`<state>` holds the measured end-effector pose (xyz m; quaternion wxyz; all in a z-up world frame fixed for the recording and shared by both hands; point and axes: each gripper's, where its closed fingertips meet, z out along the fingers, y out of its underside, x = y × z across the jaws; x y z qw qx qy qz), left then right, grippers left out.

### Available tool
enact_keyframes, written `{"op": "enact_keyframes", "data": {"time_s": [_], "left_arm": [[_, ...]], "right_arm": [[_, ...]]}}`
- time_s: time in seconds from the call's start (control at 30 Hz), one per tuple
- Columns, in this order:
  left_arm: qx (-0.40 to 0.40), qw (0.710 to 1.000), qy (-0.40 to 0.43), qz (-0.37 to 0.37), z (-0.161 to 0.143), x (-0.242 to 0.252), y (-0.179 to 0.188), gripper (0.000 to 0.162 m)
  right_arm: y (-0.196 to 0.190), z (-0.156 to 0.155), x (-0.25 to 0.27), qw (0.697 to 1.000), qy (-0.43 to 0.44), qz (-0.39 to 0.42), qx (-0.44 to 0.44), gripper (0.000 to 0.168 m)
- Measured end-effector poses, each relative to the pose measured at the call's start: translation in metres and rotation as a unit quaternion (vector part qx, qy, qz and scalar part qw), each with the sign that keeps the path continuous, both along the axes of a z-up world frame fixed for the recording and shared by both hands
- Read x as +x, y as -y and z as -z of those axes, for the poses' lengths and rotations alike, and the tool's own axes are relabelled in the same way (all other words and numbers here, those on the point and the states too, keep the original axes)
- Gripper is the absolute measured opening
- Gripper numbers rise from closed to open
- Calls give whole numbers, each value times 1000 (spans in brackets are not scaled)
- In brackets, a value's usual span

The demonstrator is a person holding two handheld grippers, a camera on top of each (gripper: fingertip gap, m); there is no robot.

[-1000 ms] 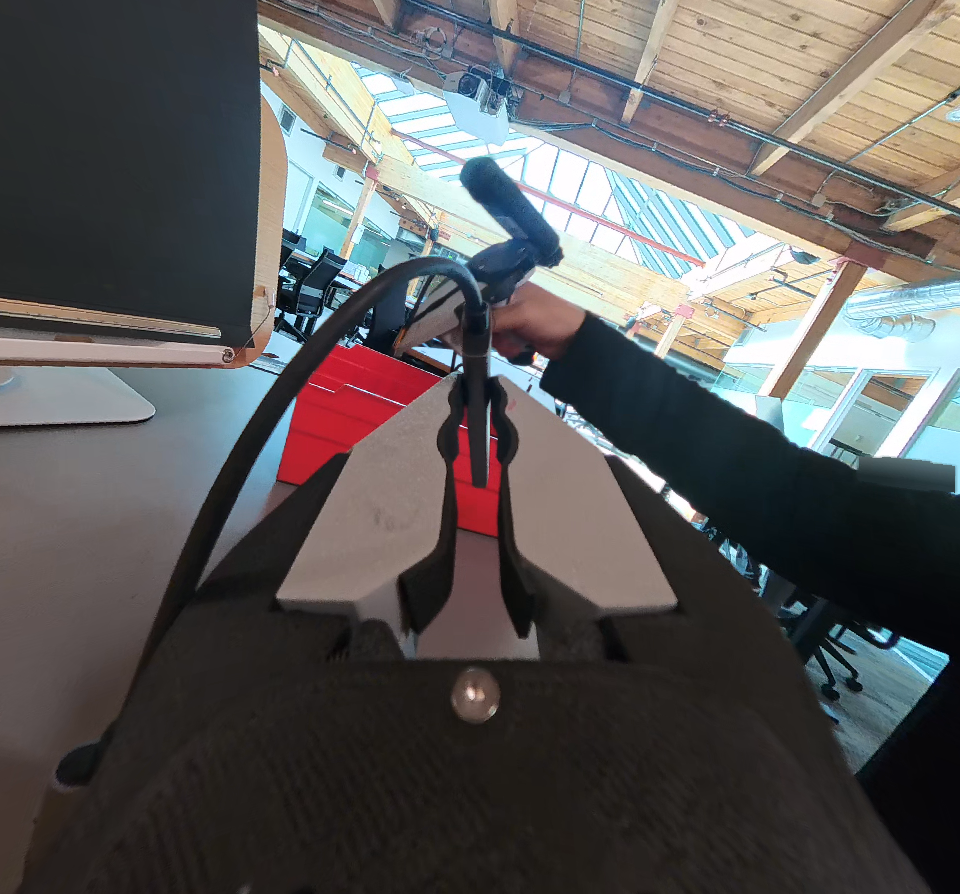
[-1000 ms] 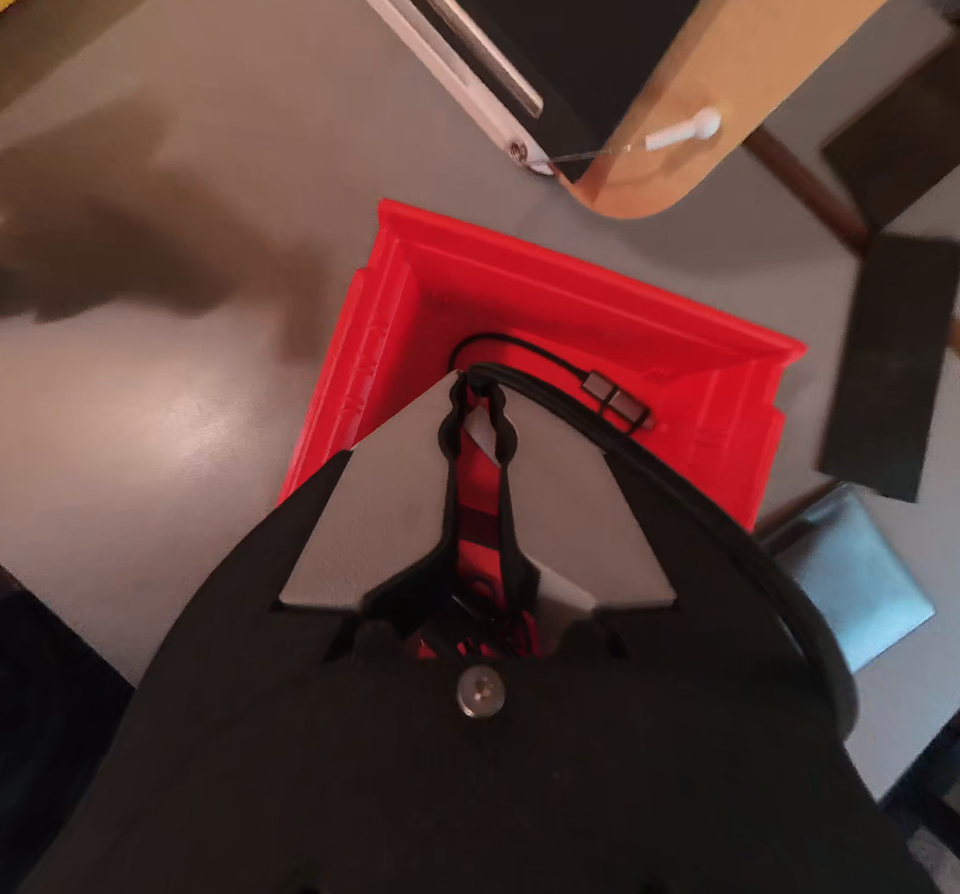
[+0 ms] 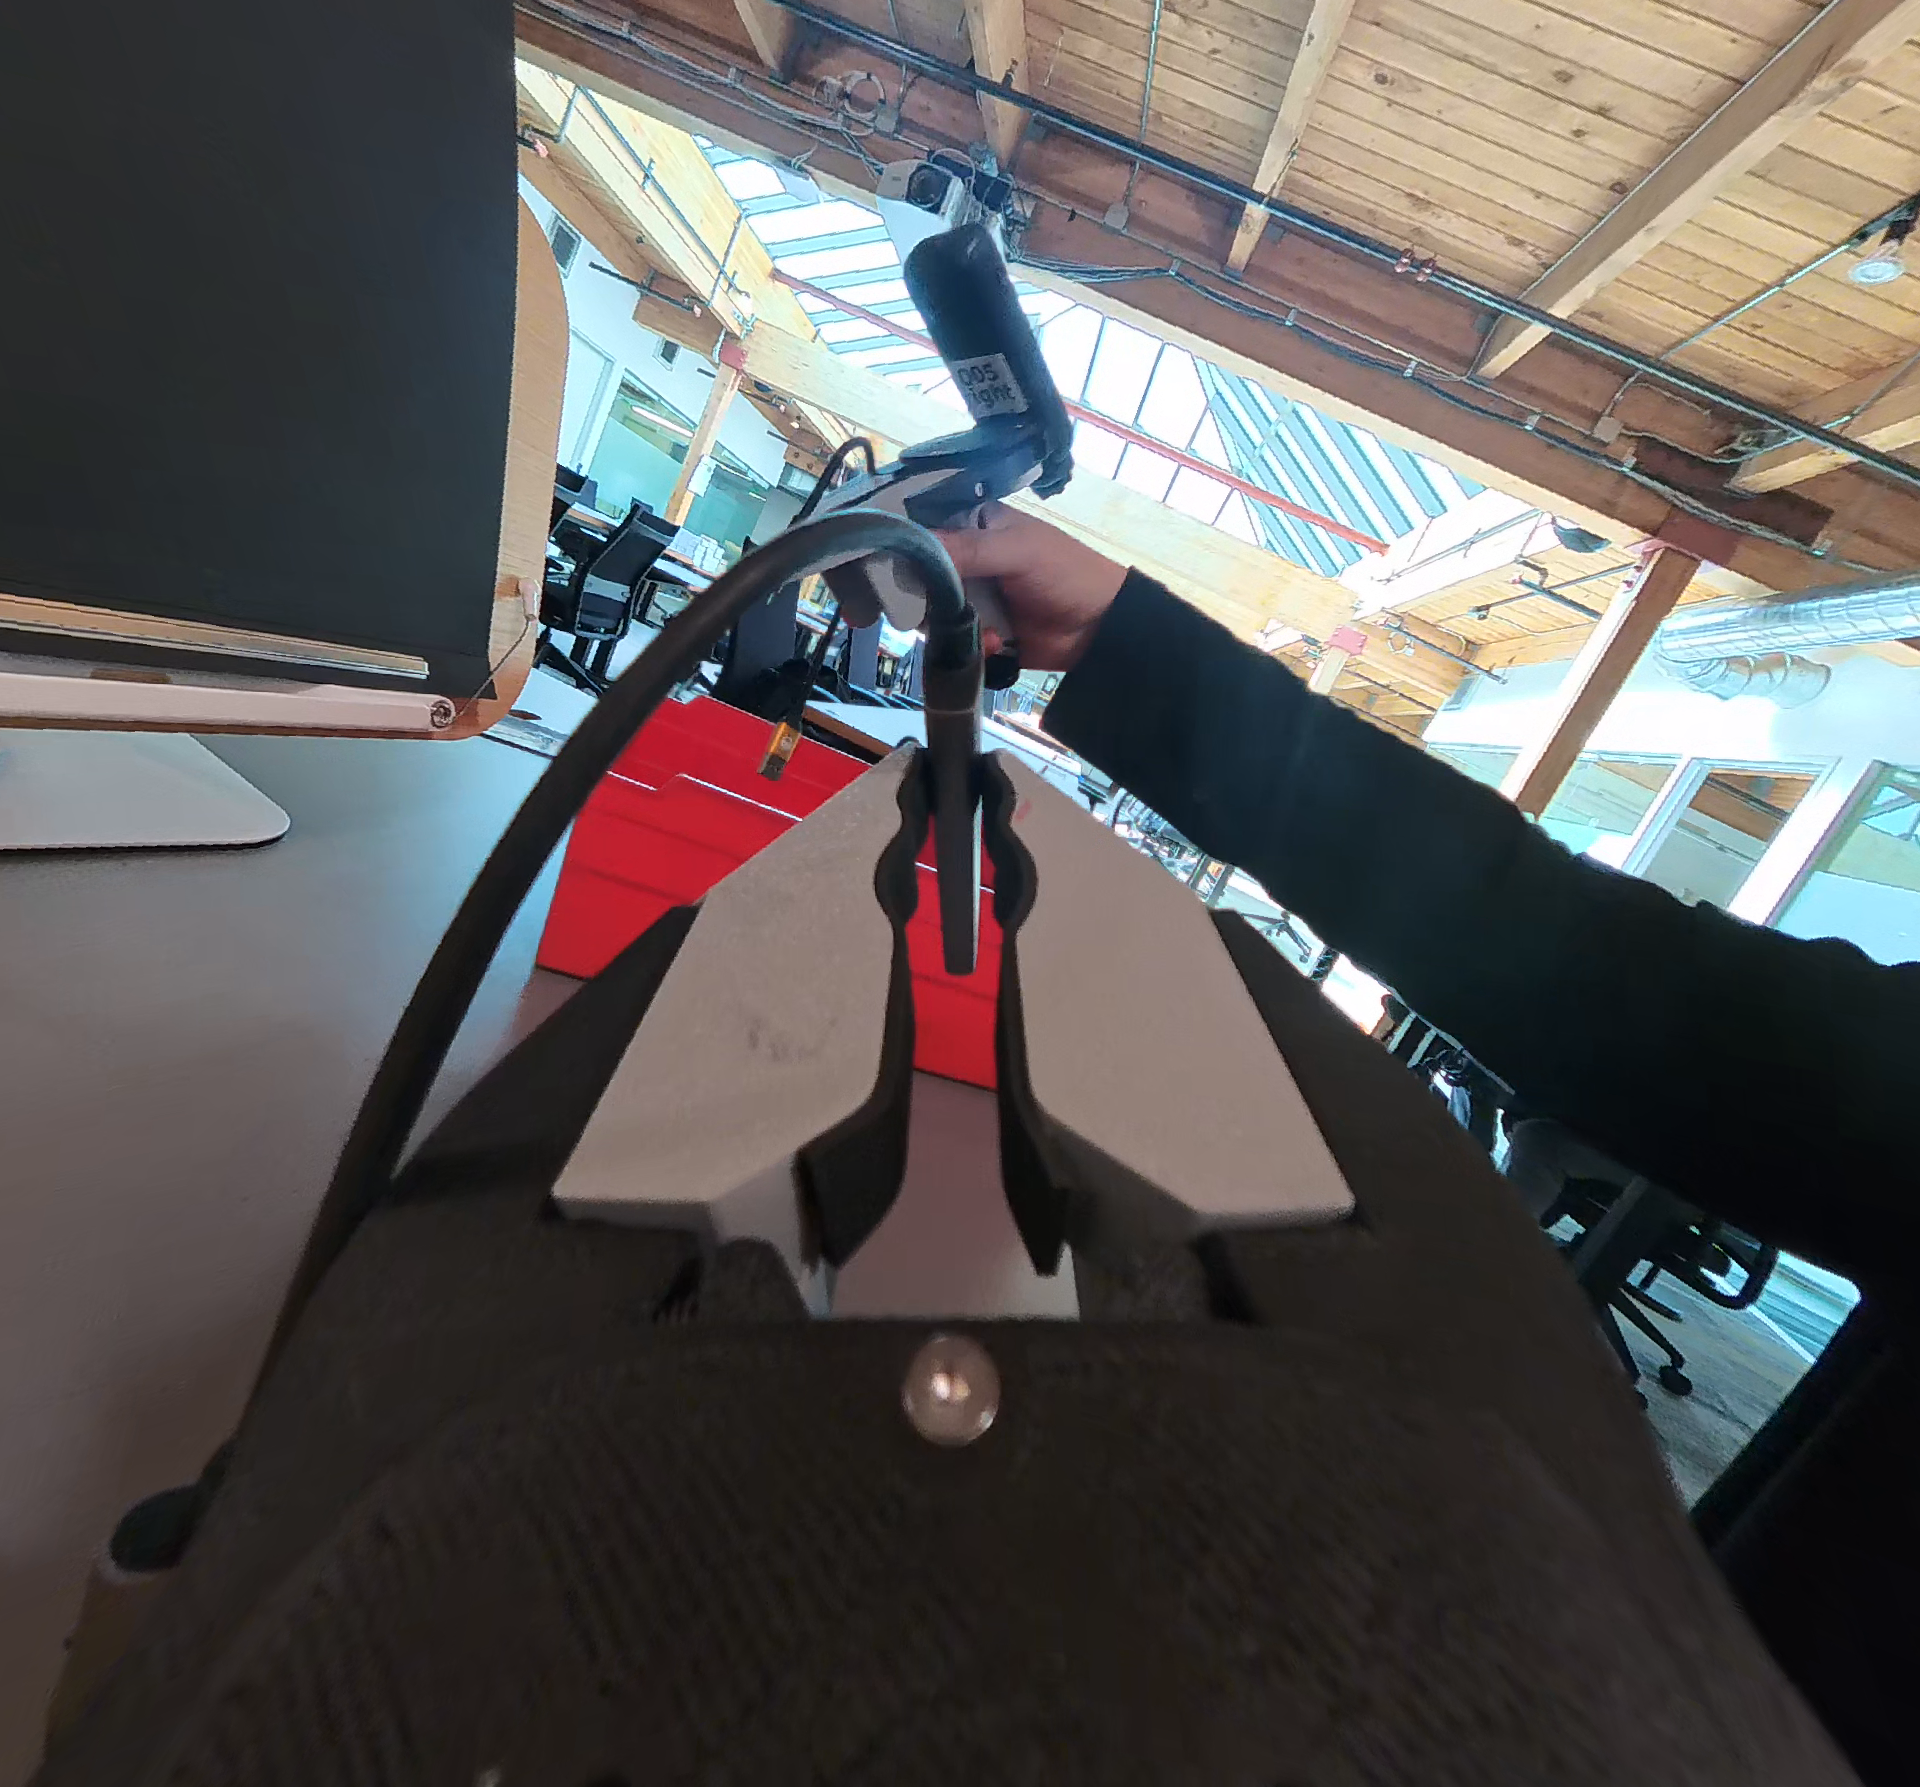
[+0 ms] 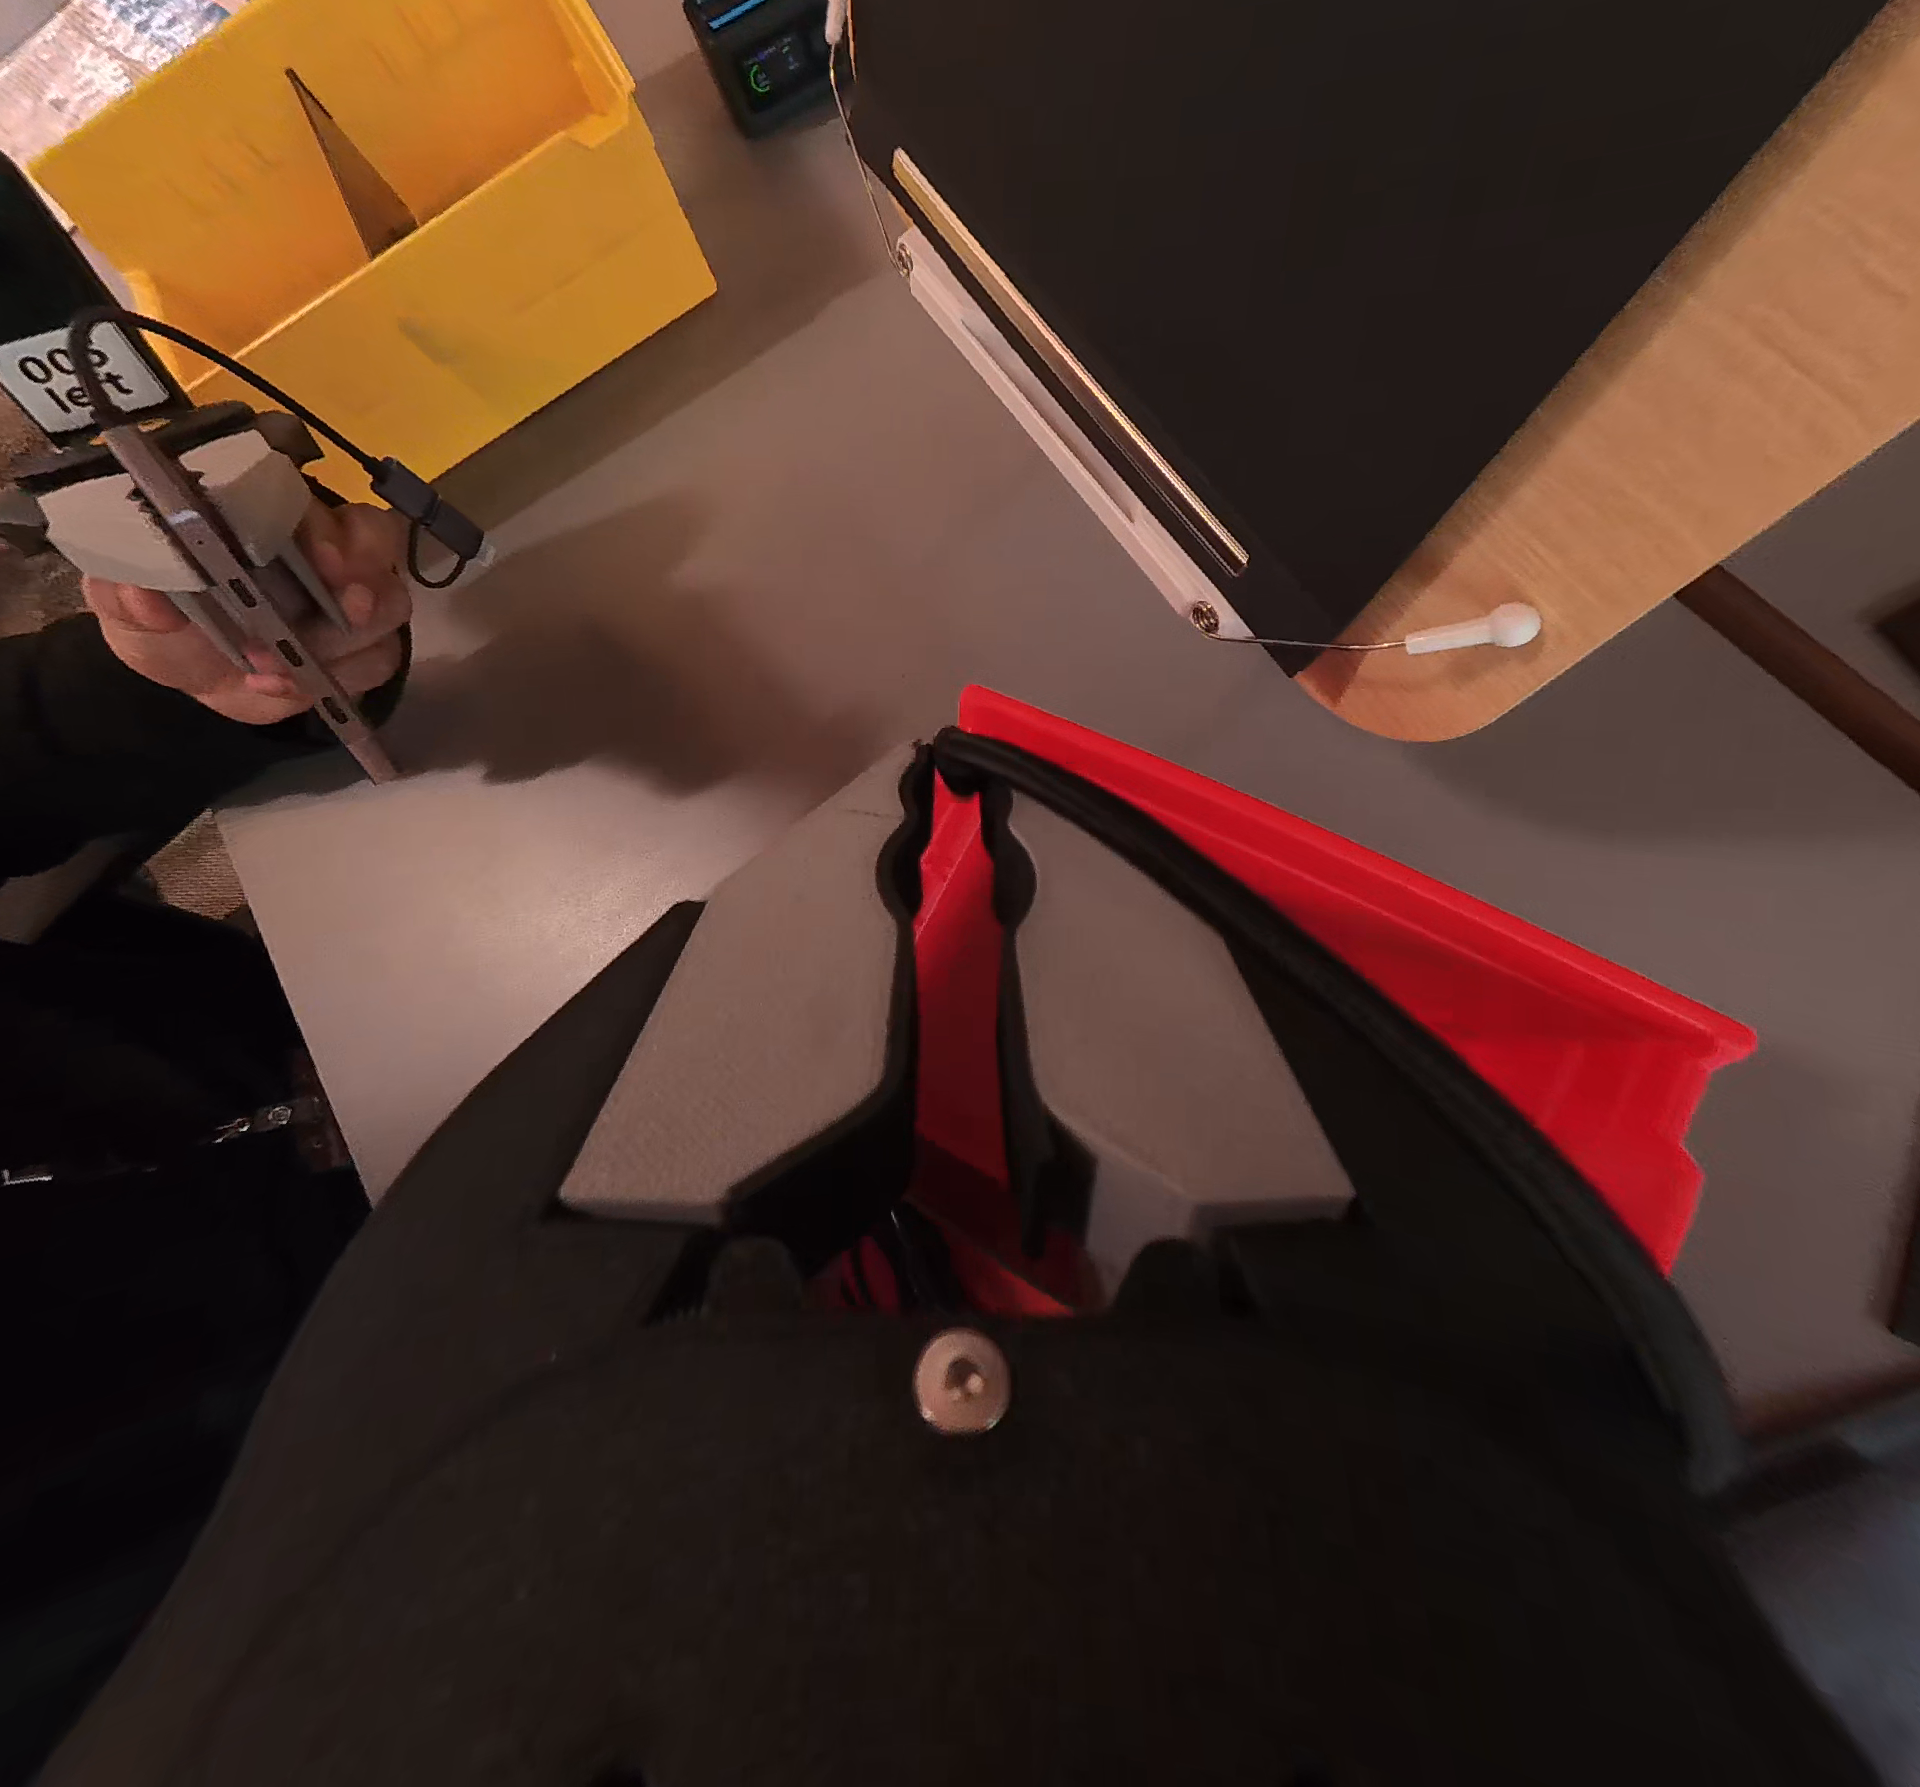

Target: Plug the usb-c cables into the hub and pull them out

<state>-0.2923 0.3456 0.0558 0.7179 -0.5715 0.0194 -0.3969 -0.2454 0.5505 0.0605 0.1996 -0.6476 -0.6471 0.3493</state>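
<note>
Left wrist view: we clamp the slim grey hub [image 3: 956, 864] in our left gripper [image 3: 954, 802]; our right gripper [image 4: 961, 781], above the red bin [image 4: 1455, 948], pinches a black cable [image 4: 1351, 999].

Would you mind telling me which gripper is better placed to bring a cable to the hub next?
Probably the right gripper: it is shut on a black cable above the red bin, while the left gripper clamps the hub.

Open-plan office: desks, task chairs [image 3: 613, 563]
</note>
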Motion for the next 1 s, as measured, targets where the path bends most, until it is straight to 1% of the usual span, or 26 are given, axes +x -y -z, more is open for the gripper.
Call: {"op": "enact_keyframes", "data": {"time_s": [0.03,0.13,0.17,0.5,0.53,0.57,0.6,1.0], "left_arm": [[-1,1000,0,1,0,1,0,7],[0,1000,-2,1,0,1,0,7],[0,1000,-2,0,0,1,0,7],[0,1000,-1,2,0,1,0,7],[0,1000,-1,2,0,1,0,7],[0,1000,-1,2,0,1,0,7],[-1,1000,-1,1,0,1,0,7],[-6,1000,-7,3,4,3,-2,7]], "right_arm": [[0,2,0,1000,2,-1,-1,5],[1,7,-1,1000,5,-2,-5,5],[1,8,-1,1000,5,-2,-7,10],[3,23,-1,1000,25,-5,-7,9],[3,24,-1,1000,27,-5,-7,6],[3,25,0,1000,30,-5,-7,10],[3,25,1,999,34,-5,-5,6],[6,22,13,998,51,-13,15,6]]}}
